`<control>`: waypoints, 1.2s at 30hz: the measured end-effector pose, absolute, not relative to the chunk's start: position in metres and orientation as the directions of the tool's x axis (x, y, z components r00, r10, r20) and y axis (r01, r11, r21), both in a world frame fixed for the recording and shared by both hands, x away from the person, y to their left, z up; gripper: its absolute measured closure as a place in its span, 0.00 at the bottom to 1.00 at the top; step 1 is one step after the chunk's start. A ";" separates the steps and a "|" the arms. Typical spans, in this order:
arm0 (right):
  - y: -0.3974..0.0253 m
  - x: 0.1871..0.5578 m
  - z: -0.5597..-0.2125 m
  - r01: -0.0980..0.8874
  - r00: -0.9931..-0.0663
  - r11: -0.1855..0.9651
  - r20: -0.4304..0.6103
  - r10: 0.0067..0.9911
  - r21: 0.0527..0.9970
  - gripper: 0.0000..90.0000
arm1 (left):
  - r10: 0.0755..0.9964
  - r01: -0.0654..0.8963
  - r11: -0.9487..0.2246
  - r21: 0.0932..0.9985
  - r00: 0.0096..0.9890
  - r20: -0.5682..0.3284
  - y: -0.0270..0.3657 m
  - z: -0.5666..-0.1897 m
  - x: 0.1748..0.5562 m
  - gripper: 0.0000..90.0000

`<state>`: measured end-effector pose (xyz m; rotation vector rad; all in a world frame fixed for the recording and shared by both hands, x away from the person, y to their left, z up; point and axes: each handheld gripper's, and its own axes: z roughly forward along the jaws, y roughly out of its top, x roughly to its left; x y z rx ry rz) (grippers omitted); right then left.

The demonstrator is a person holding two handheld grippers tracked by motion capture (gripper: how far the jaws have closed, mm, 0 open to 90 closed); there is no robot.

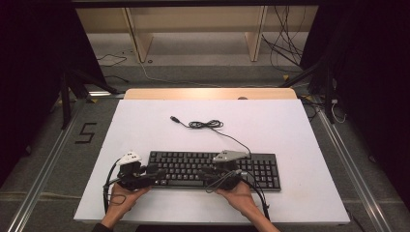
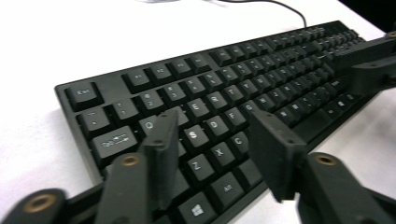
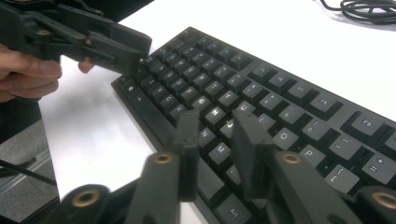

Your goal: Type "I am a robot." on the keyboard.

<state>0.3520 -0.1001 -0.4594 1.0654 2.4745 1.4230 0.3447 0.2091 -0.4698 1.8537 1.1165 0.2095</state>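
Note:
A black keyboard (image 1: 212, 169) lies flat near the front of the white table (image 1: 290, 125). Its cable (image 1: 208, 124) is coiled behind it and ends in a USB plug. My left gripper (image 1: 162, 173) hovers over the keyboard's left end and points right. In the left gripper view, the left gripper (image 2: 212, 128) is open above the letter keys of the keyboard (image 2: 243, 88), holding nothing. My right gripper (image 1: 205, 173) points left over the middle keys. In the right gripper view, the right gripper (image 3: 217, 123) is open with a narrower gap above the keyboard (image 3: 280, 102).
The two grippers face each other a short way apart over the keyboard; the left gripper (image 3: 93, 39) and its hand (image 3: 28, 70) appear beyond the right one. A wooden strip (image 1: 208, 93) borders the table's far edge. Floor cables and stand legs lie beyond.

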 end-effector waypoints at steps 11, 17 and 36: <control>-0.092 0.357 -0.462 0.524 -0.750 0.345 0.230 0.620 0.779 1.00 | 0.751 0.589 -0.120 0.799 0.581 -0.315 0.210 -0.466 0.339 0.39; -0.086 0.361 -0.465 0.534 -0.745 0.357 0.227 0.627 0.767 1.00 | 0.744 0.577 -0.101 0.810 0.584 -0.323 0.209 -0.464 0.336 0.33; -0.076 0.365 -0.474 0.557 -0.737 0.399 0.212 0.642 0.728 1.00 | 0.738 0.558 -0.082 0.826 0.591 -0.326 0.211 -0.462 0.329 0.29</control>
